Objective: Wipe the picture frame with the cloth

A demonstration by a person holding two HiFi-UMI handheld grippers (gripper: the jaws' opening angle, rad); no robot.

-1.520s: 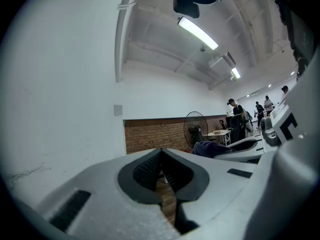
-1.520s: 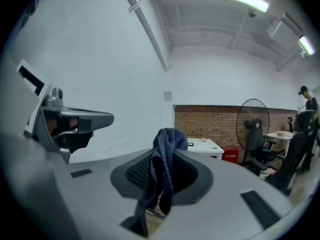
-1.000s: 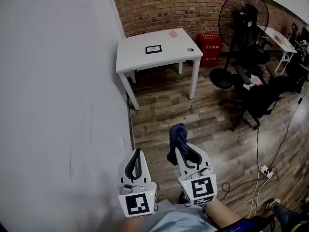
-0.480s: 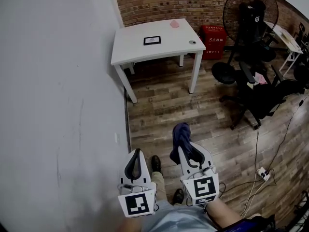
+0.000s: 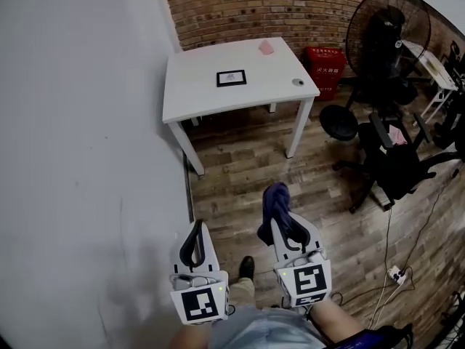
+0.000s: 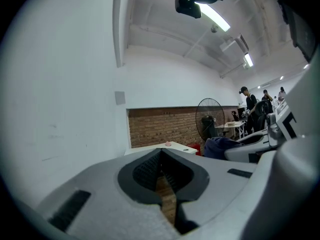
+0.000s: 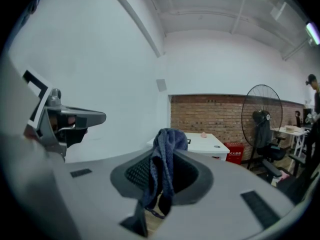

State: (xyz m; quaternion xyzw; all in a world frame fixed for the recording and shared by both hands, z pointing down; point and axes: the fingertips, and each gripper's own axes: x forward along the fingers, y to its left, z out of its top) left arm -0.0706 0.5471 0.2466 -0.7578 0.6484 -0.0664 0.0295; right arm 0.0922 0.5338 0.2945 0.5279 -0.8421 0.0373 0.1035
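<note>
A small black picture frame (image 5: 231, 78) lies flat on the white table (image 5: 196, 97) far ahead, by the brick wall. My right gripper (image 5: 279, 217) is shut on a dark blue cloth (image 5: 274, 208), which droops over its tips; the cloth (image 7: 165, 166) hangs between the jaws in the right gripper view. My left gripper (image 5: 195, 235) is shut with nothing in it, its jaws meeting at the tips in the left gripper view (image 6: 161, 160). Both grippers are held low and near me, well short of the table (image 7: 210, 143).
A white wall (image 5: 80, 158) runs along the left. On the table lie a pink object (image 5: 267, 47) and a small round thing (image 5: 297, 82). A red box (image 5: 324, 62), a standing fan (image 5: 385, 31) and office chairs (image 5: 392, 158) stand to the right. Cables (image 5: 392, 275) lie on the wooden floor.
The table and frame have come nearer and more central in the head view as I walk toward them. Both grippers keep their hold and pose.
</note>
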